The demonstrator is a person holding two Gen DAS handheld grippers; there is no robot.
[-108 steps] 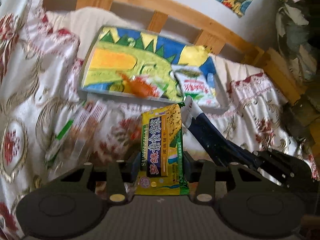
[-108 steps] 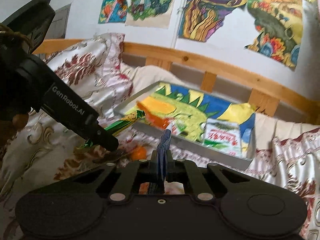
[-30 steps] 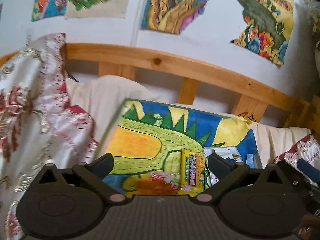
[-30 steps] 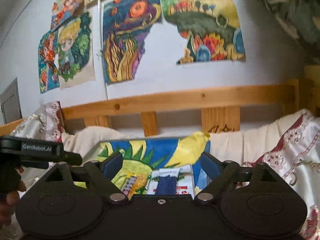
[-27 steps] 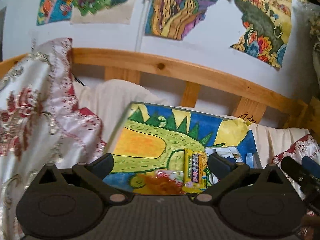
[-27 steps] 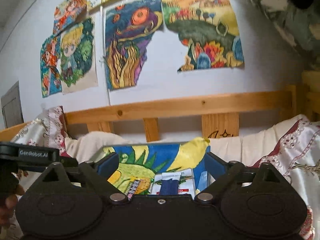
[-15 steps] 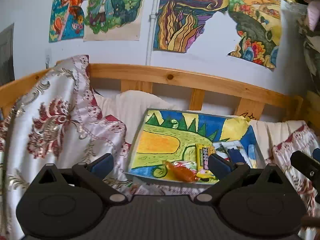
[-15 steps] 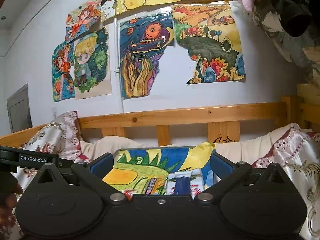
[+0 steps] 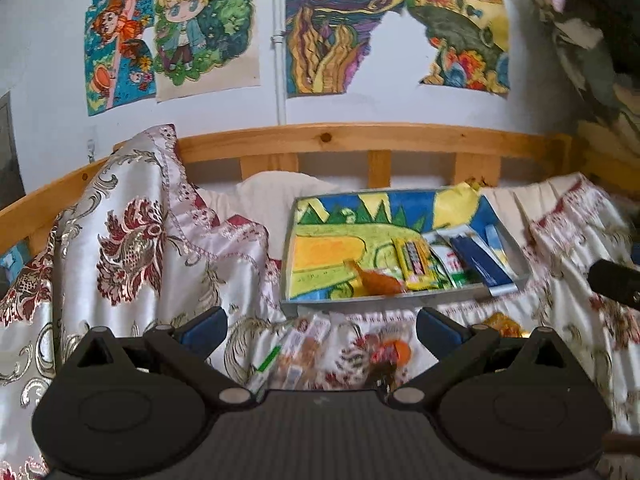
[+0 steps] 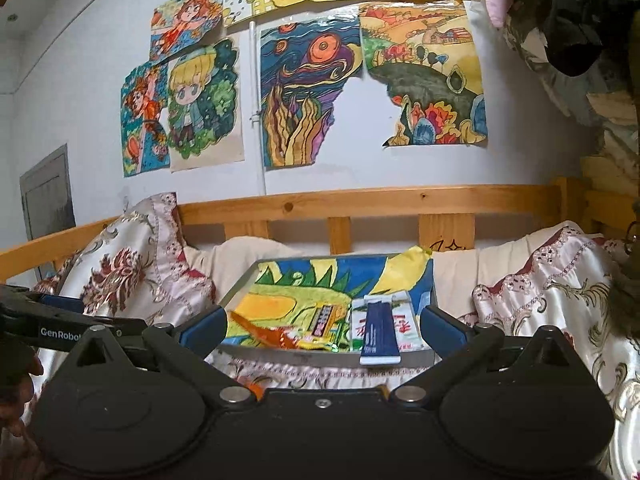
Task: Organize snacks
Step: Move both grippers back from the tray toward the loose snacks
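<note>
Since the earlier frames both grippers have pulled back from the tray, and the yellow packet and the dark blue packet they held now lie inside it. In the left wrist view my left gripper (image 9: 322, 326) stands wide open and holds nothing; the tray (image 9: 384, 298) is ahead and a little right, with the yellow packet (image 9: 414, 262) and the dark blue packet (image 9: 478, 258) in it. A clear-wrapped snack (image 9: 294, 350) lies on the bedspread (image 9: 132, 248) just between and below the fingers, its long axis running away from me, tilted right. In the right wrist view my right gripper (image 10: 322, 326) is also fully open and empty, facing the tray. I judge the left hand is nearer to that snack.
</note>
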